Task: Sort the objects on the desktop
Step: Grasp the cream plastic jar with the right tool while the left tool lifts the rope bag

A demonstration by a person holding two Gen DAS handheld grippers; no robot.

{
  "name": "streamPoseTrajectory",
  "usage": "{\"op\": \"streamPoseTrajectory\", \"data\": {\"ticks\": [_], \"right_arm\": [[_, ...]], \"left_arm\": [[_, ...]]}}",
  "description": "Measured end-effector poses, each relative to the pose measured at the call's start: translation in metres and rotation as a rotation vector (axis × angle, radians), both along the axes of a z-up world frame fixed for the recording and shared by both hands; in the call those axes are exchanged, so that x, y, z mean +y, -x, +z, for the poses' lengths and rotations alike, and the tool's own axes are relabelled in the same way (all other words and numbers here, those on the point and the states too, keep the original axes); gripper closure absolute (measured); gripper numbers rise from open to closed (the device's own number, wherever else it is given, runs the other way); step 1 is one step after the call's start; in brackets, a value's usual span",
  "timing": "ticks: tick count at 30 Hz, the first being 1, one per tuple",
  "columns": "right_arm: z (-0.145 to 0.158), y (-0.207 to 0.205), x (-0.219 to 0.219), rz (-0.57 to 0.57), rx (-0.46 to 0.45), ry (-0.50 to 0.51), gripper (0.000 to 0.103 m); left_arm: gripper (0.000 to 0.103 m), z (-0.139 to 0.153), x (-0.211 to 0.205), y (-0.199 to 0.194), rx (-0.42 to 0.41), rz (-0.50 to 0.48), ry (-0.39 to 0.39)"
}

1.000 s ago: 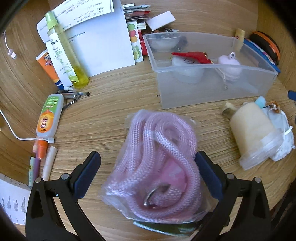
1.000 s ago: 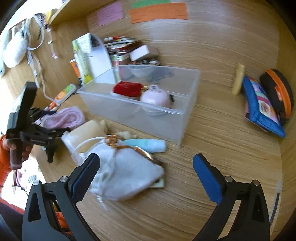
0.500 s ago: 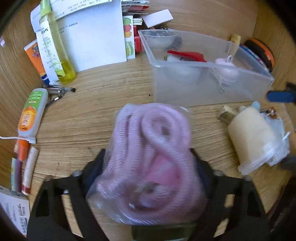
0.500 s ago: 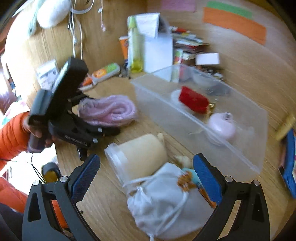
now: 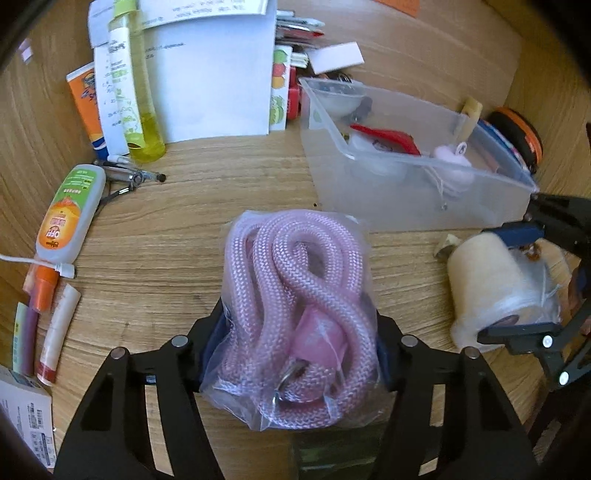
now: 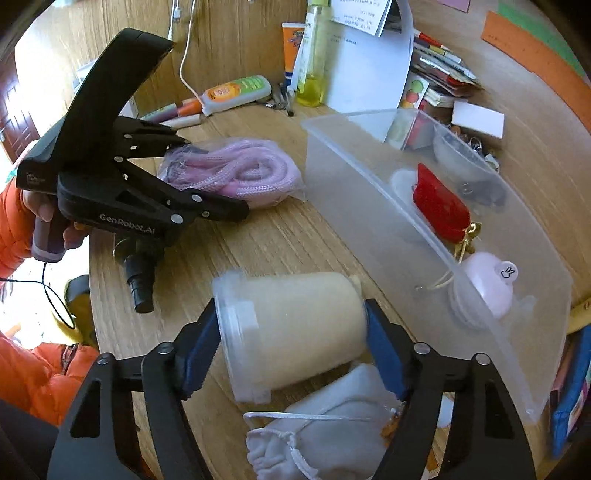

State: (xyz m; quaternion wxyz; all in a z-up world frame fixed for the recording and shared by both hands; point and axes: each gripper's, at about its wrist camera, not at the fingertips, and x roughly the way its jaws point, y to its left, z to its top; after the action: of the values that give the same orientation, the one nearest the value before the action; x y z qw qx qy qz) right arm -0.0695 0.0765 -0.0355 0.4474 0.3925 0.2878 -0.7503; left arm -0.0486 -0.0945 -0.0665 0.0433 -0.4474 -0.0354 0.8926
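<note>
Jaws of the left gripper [image 5: 301,343] clench the bagged pink rope [image 5: 299,299] on the worktop [image 5: 184,229], the right gripper [image 6: 291,350] pinches the cream jar [image 6: 291,328] beside the clear bin [image 6: 509,362]; slick plastic could slip when lifted

**Desk Backdrop: Paper, Cable and Wall Strips**

A wooden desk [image 5: 221,206] is carrying everything. A large white sheet [image 5: 210,85] is standing at the back, leaning upright, with an untidy stack of booklets [image 6: 443,77] lying just beside it. A white cable [image 6: 181,70] is trailing down onto the desk. Orange [image 6: 532,59] and green [image 6: 543,29] paper strips are sticking to the wooden wall behind.
</note>
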Motion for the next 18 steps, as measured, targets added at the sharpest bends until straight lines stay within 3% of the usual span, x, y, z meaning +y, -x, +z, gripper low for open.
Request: {"op": "streamPoseTrajectory", "data": {"ticks": [5,18], "right_arm": [[0.006,0.005,0.004,-0.052,-0.025,0.038,0.041],[0.037,0.009,0.011,-0.124,-0.007,0.13,0.041]], "left_arm": [[0.04,0.01,-0.007,-0.005,0.038,0.017,-0.035],[0.04,0.014,-0.008,-0.01,0.088,0.057,-0.096]]}}
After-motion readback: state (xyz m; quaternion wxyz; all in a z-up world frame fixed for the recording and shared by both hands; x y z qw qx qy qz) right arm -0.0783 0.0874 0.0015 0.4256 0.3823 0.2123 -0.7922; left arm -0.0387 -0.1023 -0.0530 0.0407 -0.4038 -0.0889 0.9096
